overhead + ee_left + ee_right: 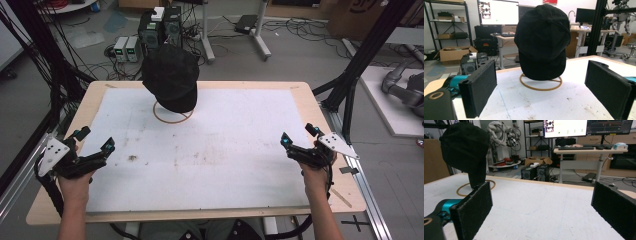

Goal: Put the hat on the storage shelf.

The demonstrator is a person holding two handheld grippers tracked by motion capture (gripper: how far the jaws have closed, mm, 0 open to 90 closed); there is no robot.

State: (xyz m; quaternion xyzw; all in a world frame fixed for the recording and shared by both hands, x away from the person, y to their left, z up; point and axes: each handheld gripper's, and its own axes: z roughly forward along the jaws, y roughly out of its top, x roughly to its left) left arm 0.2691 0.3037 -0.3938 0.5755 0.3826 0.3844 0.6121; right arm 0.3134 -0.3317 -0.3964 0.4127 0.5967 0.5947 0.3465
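A black fabric baseball cap (pixel 171 77) sits raised on a stand at the far middle of the white-topped wooden surface (pixel 225 160), with a thin tan wooden ring (pixel 172 117) lying flat on the surface beneath it. In the high view the cap hides the back of the ring, and the ring's front arc shows just in front of the cap's lower edge. The cap's brim hangs downward toward the ring.

The left claw (pixel 95 141) is held by the person's left hand (pixel 75 187) near the left edge of the surface, well apart from the cap. Its jaws are spread wide with nothing between them. In the left gripper view the cap (pixel 542 41) stands straight ahead, framed between the two black padded jaws, and the ring (pixel 540 82) lies at its foot.

The right claw (pixel 299 136) is held by the person's right hand (pixel 315 175) near the right edge of the surface, also well apart from the cap. Its jaws too stand spread and empty. In the right gripper view the cap (pixel 465 147) appears at the upper left, beyond the left-hand jaw, with part of the ring (pixel 465 187) visible below it.

The white top bears scattered dark scuffs and stains (pixel 132 158) toward the person's side.
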